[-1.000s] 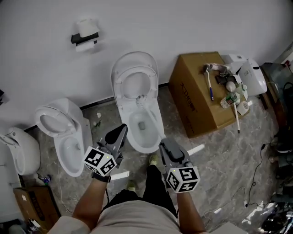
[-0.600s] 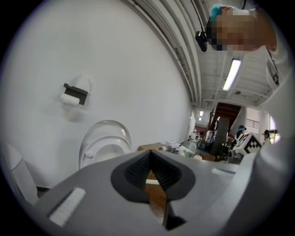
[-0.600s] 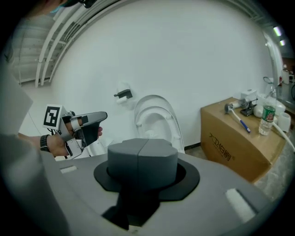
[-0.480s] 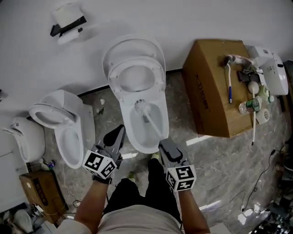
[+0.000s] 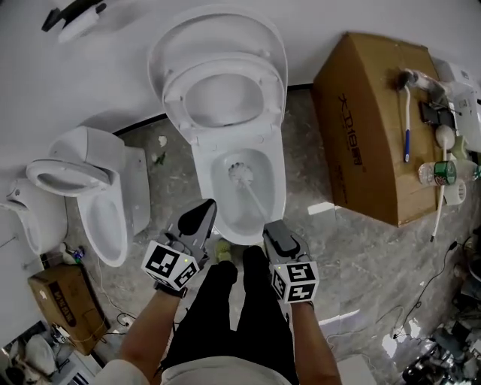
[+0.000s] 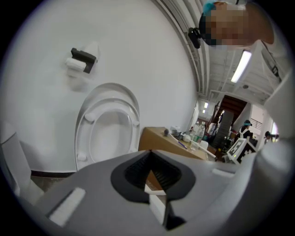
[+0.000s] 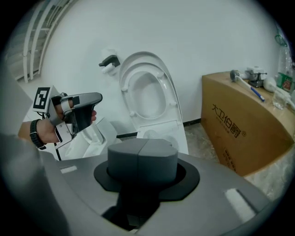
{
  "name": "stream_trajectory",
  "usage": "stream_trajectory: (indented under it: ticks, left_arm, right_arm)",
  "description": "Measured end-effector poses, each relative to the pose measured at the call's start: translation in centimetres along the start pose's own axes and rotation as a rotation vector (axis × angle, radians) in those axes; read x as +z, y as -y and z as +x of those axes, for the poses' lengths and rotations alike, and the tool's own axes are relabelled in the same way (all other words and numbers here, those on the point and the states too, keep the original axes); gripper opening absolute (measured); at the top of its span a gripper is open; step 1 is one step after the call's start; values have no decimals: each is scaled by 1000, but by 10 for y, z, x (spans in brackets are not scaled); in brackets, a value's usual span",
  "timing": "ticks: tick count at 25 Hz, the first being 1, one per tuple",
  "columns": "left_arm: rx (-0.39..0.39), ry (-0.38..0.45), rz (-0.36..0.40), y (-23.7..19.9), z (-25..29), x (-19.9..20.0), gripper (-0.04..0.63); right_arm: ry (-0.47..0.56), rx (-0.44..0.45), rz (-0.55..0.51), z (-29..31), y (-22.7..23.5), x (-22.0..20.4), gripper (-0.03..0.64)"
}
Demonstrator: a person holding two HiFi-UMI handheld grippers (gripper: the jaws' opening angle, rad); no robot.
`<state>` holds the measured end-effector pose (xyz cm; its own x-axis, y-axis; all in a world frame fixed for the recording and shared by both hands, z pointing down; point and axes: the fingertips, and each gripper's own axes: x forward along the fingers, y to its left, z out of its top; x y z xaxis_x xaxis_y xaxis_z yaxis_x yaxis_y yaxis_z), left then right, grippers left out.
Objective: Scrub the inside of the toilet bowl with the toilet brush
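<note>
The white toilet (image 5: 203, 174) stands in the middle with lid and seat (image 5: 223, 94) raised. The toilet brush (image 5: 240, 172) has its head down in the bowl, and its handle slants toward my right gripper (image 5: 272, 226), which is shut on it at the bowl's front rim. My left gripper (image 5: 206, 206) hovers shut and empty over the front left of the rim. The left gripper view shows its jaws (image 6: 150, 170) together below the raised seat (image 6: 108, 138). In the right gripper view the pads (image 7: 143, 159) meet, hiding the handle, with the left gripper (image 7: 98, 98) off to the left.
A second toilet (image 5: 105, 195) stands close on the left, with a third (image 5: 19, 218) at the frame edge. A large cardboard box (image 5: 368, 113) on the right carries brushes and a bottle (image 5: 443, 173). A paper holder (image 5: 71, 15) hangs on the wall. A small box (image 5: 64, 312) sits lower left.
The brush has come into sight and gone down into the bowl, held by my right gripper. The head view has moved closer over the toilet; both grippers stay at the front rim.
</note>
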<state>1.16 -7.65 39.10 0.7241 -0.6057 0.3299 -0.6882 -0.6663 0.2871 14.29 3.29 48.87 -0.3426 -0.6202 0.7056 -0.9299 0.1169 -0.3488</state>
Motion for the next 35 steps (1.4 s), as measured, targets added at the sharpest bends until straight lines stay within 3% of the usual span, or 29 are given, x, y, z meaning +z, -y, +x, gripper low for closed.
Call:
stream_trajectory:
  ticks: [7,18,29,35]
  left_arm:
    - [-38,-42,-3,-30,25,-80,6]
    - [27,-48,-49,-74,37,-158,6]
    - [32,-54,-64,-95,32,-184,6]
    - [36,-37,-67,-100,26,-184,6]
  right_arm:
    - [-30,14,110,76,5,-65,163]
    - [-20,26,231,162,21,-116,163]
    - [-9,66,344,220,33,-121,163]
    - [-47,110,339,233,31,-122,163]
